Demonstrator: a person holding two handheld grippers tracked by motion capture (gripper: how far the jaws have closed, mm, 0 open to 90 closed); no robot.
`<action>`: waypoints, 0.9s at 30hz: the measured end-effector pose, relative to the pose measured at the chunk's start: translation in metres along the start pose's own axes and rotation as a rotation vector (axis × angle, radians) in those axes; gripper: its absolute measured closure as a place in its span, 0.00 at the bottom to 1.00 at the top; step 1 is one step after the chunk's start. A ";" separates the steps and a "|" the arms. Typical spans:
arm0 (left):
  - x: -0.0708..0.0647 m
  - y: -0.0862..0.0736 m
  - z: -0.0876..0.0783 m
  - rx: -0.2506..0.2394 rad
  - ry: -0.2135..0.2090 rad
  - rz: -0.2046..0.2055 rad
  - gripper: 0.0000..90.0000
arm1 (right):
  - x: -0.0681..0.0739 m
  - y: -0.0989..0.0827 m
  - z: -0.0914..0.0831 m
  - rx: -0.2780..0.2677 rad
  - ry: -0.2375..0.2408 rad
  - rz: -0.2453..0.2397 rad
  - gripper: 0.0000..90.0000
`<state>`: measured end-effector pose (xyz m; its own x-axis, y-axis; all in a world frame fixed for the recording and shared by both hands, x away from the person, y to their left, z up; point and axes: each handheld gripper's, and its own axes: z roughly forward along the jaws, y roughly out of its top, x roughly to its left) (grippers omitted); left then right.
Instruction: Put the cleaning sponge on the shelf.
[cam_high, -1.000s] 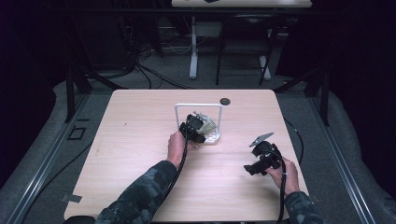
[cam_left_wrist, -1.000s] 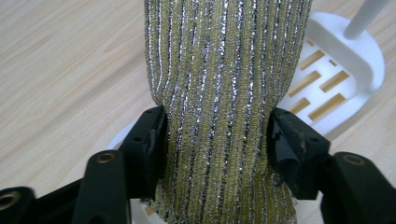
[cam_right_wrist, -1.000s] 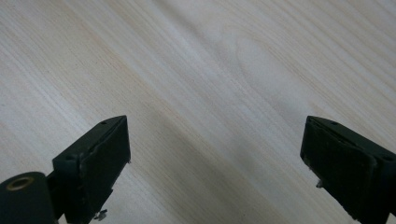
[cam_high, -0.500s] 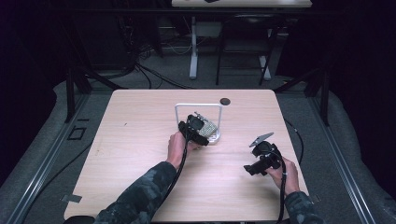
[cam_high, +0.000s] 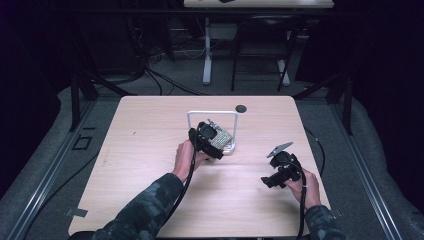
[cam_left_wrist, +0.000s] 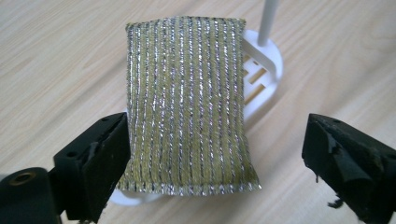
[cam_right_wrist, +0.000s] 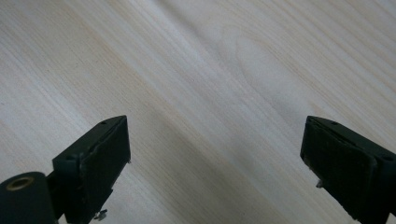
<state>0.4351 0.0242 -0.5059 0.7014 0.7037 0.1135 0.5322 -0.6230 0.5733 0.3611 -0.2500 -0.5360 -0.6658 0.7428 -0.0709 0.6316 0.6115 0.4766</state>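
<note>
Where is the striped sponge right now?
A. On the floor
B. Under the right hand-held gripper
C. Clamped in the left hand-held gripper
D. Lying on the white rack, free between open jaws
D: the sponge rests on the white rack, and the left hand-held gripper has its jaws apart, clear of it.

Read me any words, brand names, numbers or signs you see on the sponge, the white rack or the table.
None: no readable text anywhere.
Sponge: only yellow and silver stripes.
White rack: plain, unmarked.
Table: bare wood grain; the small dark disc is too small to read.
</note>
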 end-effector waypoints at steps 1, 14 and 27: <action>0.000 -0.001 -0.002 -0.005 -0.003 0.004 0.07 | 0.000 0.000 0.000 0.000 0.000 0.000 0.08; 0.001 -0.021 -0.046 -0.009 -0.053 0.056 0.01 | 0.000 0.000 0.000 0.003 0.000 -0.001 0.08; 0.019 -0.067 -0.079 0.006 -0.026 0.048 0.00 | 0.002 0.000 0.001 0.007 0.004 0.004 0.08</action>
<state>0.3754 0.1059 -0.4780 0.7382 0.6639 0.1192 0.5008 -0.6578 0.5626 0.3603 -0.2484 -0.5366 -0.6645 0.7444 -0.0653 0.6375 0.6103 0.4703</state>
